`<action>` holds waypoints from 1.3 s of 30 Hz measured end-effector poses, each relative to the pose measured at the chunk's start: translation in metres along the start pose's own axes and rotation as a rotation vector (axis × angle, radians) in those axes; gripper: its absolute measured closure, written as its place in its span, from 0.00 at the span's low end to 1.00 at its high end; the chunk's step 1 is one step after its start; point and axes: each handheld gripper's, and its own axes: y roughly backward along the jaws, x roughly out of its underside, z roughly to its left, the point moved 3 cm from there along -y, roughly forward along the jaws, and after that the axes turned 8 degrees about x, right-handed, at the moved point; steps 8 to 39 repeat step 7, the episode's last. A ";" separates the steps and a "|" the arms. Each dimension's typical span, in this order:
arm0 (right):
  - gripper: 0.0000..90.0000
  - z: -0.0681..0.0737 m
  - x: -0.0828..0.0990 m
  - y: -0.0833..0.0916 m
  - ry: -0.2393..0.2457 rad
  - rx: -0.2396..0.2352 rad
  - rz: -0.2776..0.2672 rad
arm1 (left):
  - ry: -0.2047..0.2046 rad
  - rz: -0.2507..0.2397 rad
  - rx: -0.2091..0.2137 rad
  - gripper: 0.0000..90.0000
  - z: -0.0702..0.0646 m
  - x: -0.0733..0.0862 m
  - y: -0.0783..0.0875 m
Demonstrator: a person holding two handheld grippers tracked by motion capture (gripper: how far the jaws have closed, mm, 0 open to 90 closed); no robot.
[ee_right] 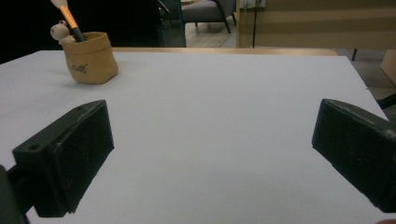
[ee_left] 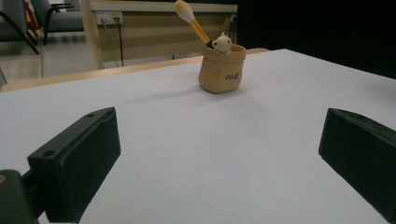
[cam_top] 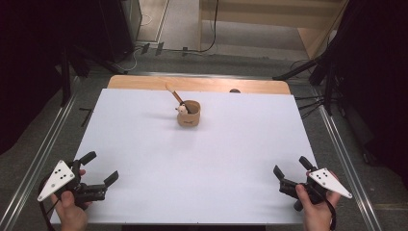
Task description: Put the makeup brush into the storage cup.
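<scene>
Both claws gape wide and empty — left claw [cam_top: 102, 168], right claw [cam_top: 291, 166] — well apart from the pouch [cam_top: 188, 113] (brush [cam_top: 174, 93] inside) on the bench [cam_top: 192, 163].

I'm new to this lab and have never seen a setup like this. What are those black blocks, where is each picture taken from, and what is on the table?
A person sits at a table with a white top and holds a hand tool in each hand: the left gripper and the right gripper. Each has two black jaws, and both stand open, holding nothing. The high view looks down from above the person. The other two pictures come from cameras riding on each gripper, so the black blocks at the bottom are its own jaws. Far across the table stands a small tan pouch holding a brush and a little white figure.
</scene>
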 end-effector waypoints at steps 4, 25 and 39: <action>0.00 -0.001 0.002 0.001 0.014 0.010 0.005 | 0.000 0.009 0.002 0.00 0.000 0.001 -0.003; 0.00 0.000 0.003 0.000 0.027 0.010 0.012 | -0.005 0.010 0.005 0.00 -0.001 0.000 -0.004; 0.00 0.000 0.003 0.000 0.027 0.010 0.012 | -0.005 0.010 0.005 0.00 -0.001 0.000 -0.004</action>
